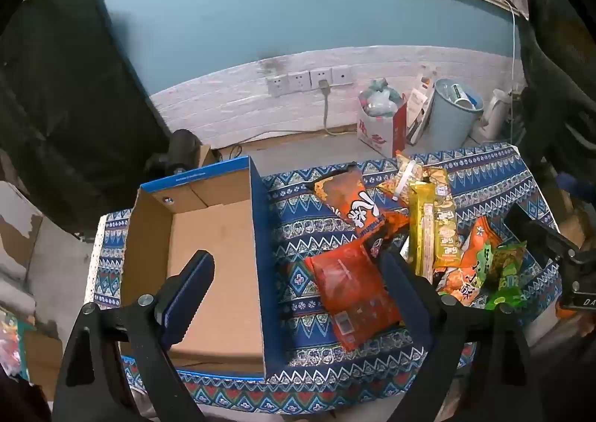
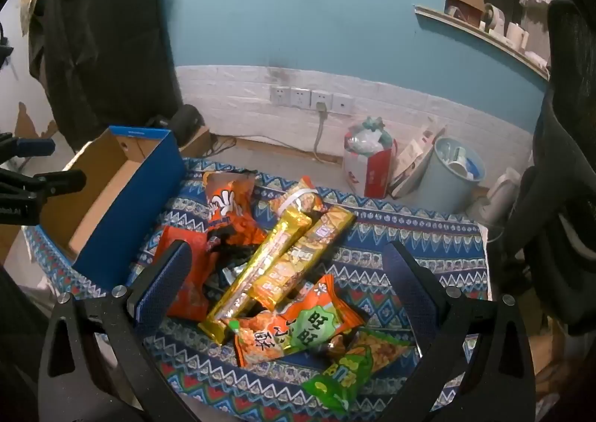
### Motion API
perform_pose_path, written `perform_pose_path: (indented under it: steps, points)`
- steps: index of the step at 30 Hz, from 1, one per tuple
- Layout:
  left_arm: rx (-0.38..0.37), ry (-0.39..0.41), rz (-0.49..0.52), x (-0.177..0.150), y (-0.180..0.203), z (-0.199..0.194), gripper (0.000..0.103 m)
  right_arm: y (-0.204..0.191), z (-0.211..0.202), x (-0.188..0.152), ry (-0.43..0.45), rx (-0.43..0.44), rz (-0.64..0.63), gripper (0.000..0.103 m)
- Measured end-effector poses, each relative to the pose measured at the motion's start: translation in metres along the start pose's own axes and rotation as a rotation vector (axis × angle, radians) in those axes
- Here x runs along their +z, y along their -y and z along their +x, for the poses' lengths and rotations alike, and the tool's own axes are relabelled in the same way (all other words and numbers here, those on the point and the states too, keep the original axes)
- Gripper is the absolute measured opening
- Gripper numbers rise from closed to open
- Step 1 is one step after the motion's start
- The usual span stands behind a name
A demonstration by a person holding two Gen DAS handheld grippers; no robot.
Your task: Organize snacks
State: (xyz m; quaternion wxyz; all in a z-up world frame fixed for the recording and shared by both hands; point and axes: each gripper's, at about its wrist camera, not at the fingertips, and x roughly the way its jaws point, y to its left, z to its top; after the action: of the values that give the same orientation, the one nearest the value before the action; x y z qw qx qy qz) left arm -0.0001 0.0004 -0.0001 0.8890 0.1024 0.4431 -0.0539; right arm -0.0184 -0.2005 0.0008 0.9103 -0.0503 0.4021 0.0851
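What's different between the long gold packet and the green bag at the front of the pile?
The gold packet is long, narrow and shiny; the green bag is short, wide and crumpled. The gold packet lies on top of the pile, across other packets; the green bag sits at the pile's near edge, partly on the cloth. Both are sealed snacks, outside the box.

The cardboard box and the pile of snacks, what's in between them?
Only patterned tablecloth. In the left wrist view a bare strip of it runs between the cardboard box and the nearest snack, a flat orange packet.
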Motion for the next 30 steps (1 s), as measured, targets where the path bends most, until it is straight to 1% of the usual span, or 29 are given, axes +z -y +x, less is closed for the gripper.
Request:
perform_pose_path:
  steps: [5,7,11,21,30]
  points:
    - [-0.006,-0.008,-0.007,-0.006,-0.0043,0.0017,0.092,-0.0014,0.0018,0.0035,-0.009,0.014,0.011,0.1]
    - [-0.003,-0.009,-0.005,-0.008,-0.0032,0.004,0.092,0.004,0.0015,-0.0014,-0.007,0.012,0.014,0.1]
    - [-0.003,-0.015,0.007,-0.0023,-0.0003,0.0035,0.092,0.0055,-0.0004,-0.0016,-0.009,0.01,0.015,0.1]
    - [0.0,-0.013,0.009,-0.0017,0.0012,0.0027,0.092,0.002,0.0012,-0.0009,-0.016,0.005,0.012,0.1]
    - [-0.001,-0.032,0.004,-0.0027,-0.0011,0.0065,0.092,0.0016,0.001,-0.0013,-0.016,0.004,0.01,0.1]
